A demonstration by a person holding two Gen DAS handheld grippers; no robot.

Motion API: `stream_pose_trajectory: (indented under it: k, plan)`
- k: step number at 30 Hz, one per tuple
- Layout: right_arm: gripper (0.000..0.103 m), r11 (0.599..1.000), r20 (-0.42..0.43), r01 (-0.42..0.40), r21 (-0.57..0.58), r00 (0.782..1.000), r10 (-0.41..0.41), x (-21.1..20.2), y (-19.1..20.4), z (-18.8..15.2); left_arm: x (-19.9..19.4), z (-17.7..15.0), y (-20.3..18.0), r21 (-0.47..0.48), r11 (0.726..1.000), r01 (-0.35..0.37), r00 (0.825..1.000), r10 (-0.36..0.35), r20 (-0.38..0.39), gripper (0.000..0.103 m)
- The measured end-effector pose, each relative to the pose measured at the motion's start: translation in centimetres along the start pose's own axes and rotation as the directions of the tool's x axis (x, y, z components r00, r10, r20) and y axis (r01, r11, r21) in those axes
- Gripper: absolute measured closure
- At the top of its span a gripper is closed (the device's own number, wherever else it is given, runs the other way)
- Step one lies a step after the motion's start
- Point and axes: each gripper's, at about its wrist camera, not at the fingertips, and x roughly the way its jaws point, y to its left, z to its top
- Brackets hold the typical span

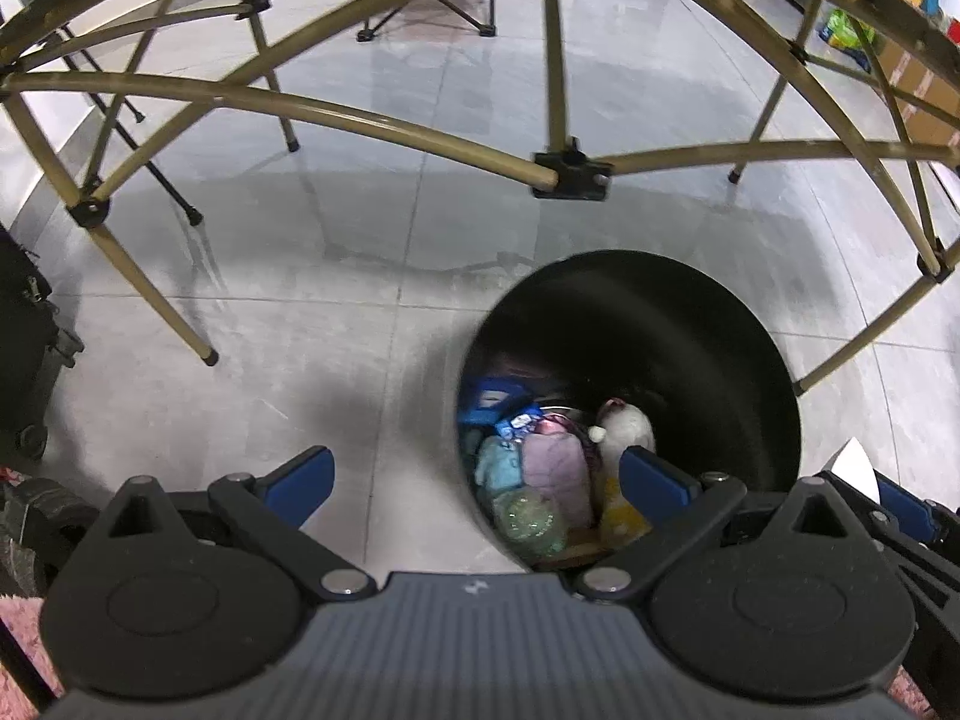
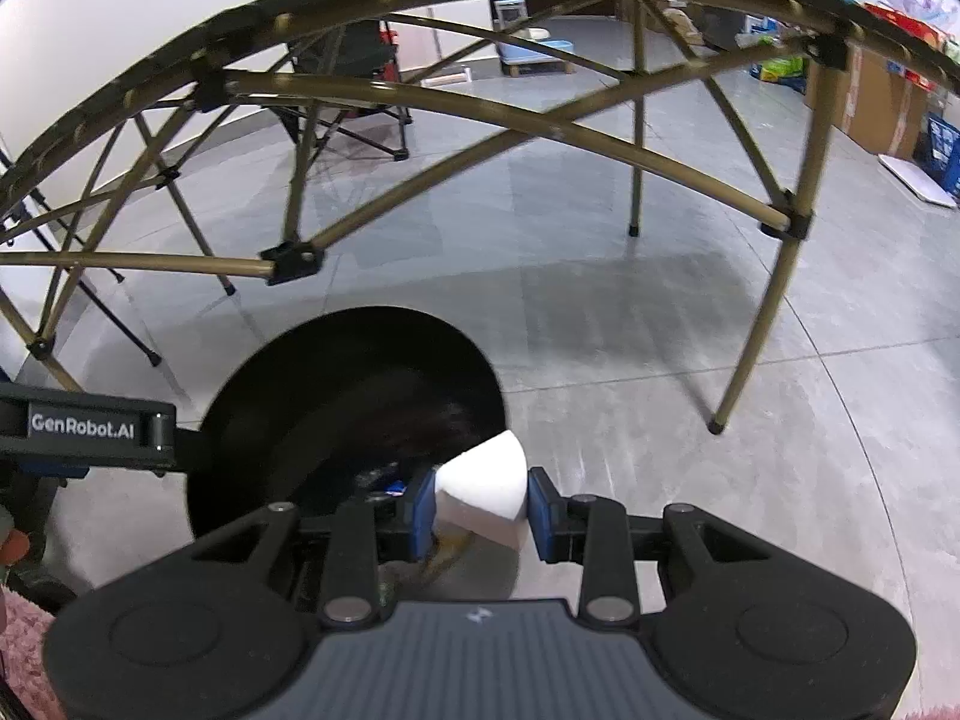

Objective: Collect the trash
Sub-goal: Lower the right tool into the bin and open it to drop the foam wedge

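A black round trash bin (image 1: 690,324) stands on the grey tiled floor and holds several pieces of trash (image 1: 552,468): wrappers, a crumpled bottle, soft pastel items. My left gripper (image 1: 477,477) hangs open over the bin's left rim with nothing between its blue pads. In the right wrist view my right gripper (image 2: 480,507) is shut on a white foam block (image 2: 489,483), held just at the near right rim of the bin (image 2: 336,396). The same white block (image 1: 855,471) and the right gripper's blue pad show at the right edge of the left wrist view.
A folding table's tan metal frame (image 1: 558,168) arches above and behind the bin, its legs (image 2: 762,324) on the floor around it. A folding chair (image 2: 354,96) and cardboard boxes (image 2: 870,96) stand farther back. A black bag (image 1: 24,360) sits at left, pink rug (image 2: 24,654) at the near corner.
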Motion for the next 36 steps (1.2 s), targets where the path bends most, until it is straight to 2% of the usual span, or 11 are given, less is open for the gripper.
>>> stream_pose_trajectory:
  k: [14, 29, 35, 36]
  plan:
    - [0.072, 0.999, -0.047, -0.043, -0.014, 0.998, 0.042, 2.0, 4.5, 1.4, -0.8, -0.7, 5.3, -0.067, 0.997, -0.031, 0.999, 0.032, 0.02, 0.0]
    - [0.07, 0.998, -0.099, -0.034, -0.054, 0.995, 0.029, 4.3, 8.1, 1.4, -0.9, -1.9, 9.3, -0.112, 0.991, -0.07, 0.997, 0.072, 0.012, 0.0]
    - [0.059, 0.996, -0.116, -0.033, -0.08, 0.993, 0.023, 4.7, 8.8, 1.2, -0.8, -2.2, 10.0, -0.114, 0.991, -0.075, 0.997, 0.076, 0.006, 0.0]
    - [0.047, 0.996, -0.12, -0.028, -0.079, 0.993, 0.018, 4.8, 8.8, 1.2, -0.8, -2.2, 10.1, -0.114, 0.991, -0.075, 0.997, 0.076, 0.005, 0.0]
